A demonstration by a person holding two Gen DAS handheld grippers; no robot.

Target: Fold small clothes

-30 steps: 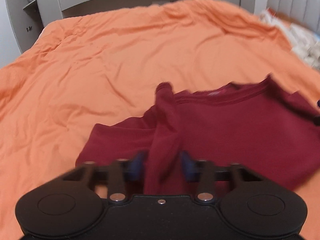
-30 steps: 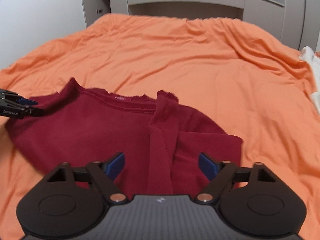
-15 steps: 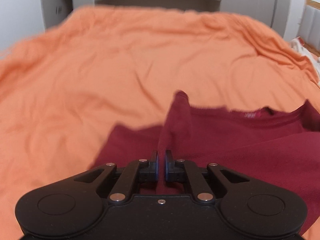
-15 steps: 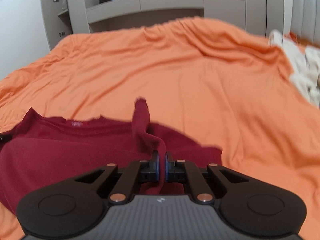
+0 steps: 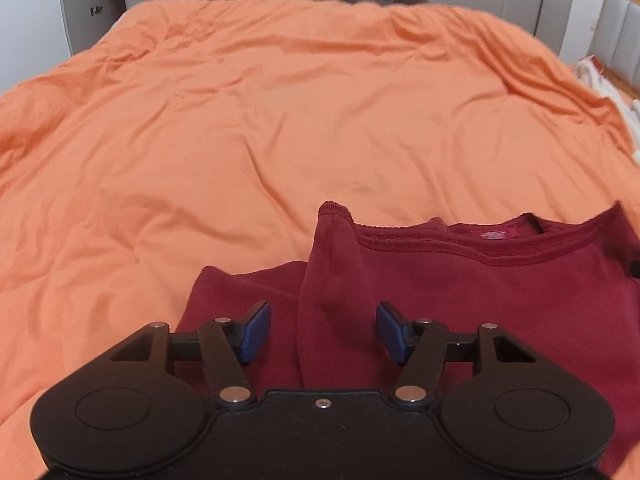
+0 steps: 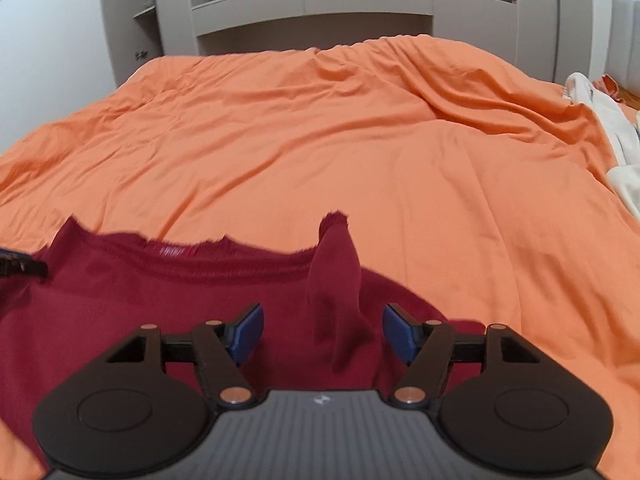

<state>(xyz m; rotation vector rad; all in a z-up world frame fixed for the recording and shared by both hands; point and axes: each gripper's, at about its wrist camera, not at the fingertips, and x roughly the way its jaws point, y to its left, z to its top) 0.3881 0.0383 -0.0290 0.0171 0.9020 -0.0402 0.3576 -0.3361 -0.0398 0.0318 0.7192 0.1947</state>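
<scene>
A dark red shirt (image 5: 500, 292) lies on the orange bedspread (image 5: 260, 120), collar toward the far side. My left gripper (image 5: 323, 334) is open, its blue pads on either side of a raised fold of the shirt's left shoulder (image 5: 332, 280). In the right wrist view the same shirt (image 6: 140, 292) spreads to the left. My right gripper (image 6: 323, 334) is open around a raised fold of the right shoulder (image 6: 336, 280). The tip of the left gripper shows at the left edge of the right wrist view (image 6: 20, 266).
Grey wardrobes and shelves (image 6: 312, 4) stand behind the bed. White and cream laundry (image 6: 616, 152) lies at the bed's right edge. A padded headboard (image 5: 624, 44) is at the far right.
Half a second ago both grippers were shut on the shoulder folds. Now both have opened and the folds stand loose between the pads.
</scene>
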